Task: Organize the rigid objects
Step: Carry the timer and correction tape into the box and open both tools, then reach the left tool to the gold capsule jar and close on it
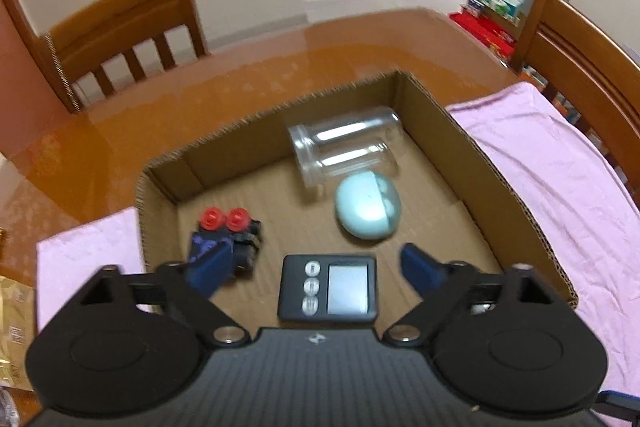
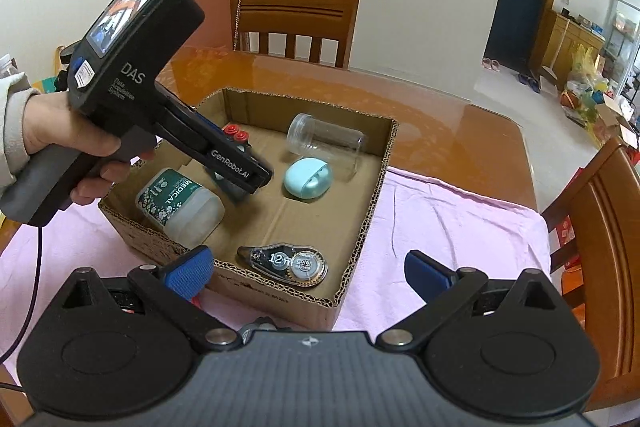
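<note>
Cardboard box (image 2: 362, 227) holds jar (image 2: 324, 143), earbud case (image 2: 306, 181), possibly a timer (image 1: 328, 287).

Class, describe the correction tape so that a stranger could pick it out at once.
Find the open cardboard box on the pink cloth. In its corner nearest the right gripper's fingers lies the correction tape: the only clear teardrop-shaped case, with gears showing and "12 m" printed on it.

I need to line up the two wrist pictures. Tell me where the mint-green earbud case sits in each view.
Left wrist view: the mint-green earbud case lies right of centre in the cardboard box, just below the clear jar.
Right wrist view: the case lies mid-box, again right beside the jar.
Shared landmark: the clear jar on its side.
</note>
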A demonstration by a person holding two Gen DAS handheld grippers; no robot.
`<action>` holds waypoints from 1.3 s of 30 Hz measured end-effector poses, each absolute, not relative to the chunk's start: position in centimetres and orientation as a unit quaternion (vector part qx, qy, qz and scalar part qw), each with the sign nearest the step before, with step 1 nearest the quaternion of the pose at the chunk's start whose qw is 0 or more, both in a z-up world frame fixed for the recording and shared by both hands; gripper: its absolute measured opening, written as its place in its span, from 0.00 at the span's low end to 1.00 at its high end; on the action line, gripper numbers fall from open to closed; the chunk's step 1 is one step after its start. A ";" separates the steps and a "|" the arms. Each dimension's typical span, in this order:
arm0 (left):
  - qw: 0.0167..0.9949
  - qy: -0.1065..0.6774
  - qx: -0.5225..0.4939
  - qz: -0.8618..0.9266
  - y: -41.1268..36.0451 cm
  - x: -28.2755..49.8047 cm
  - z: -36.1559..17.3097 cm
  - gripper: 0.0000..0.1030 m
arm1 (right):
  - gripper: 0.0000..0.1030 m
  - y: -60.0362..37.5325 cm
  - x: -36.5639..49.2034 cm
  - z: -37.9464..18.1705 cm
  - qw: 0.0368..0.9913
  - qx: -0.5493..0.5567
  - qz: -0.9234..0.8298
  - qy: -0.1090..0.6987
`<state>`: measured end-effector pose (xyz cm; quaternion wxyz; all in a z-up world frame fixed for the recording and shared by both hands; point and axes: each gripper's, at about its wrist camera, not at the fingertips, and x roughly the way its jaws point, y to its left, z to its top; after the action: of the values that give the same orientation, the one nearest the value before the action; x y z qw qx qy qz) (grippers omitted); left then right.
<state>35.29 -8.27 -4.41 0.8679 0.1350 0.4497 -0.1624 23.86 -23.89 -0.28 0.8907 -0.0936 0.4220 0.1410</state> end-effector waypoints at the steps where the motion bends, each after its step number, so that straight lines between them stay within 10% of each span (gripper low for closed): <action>1: 0.872 0.442 0.138 -0.160 -8.2 35.0 -4.0 0.94 | 1.00 -23.9 23.8 -0.3 0.891 -0.094 0.141 0.422; 19: 0.891 0.402 0.140 -0.157 -3.4 25.0 -1.4 0.96 | 1.00 -22.7 20.5 -4.8 0.872 -0.078 0.110 0.470; 39: 0.839 0.490 0.131 -0.198 -4.3 17.9 -10.2 0.96 | 1.00 -24.2 16.6 -10.5 0.840 -0.080 0.050 0.535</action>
<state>17.90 -4.32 -10.23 0.8387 0.1315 0.4899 -0.1982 16.59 -24.21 -10.53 0.8396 -0.0799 0.5349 0.0504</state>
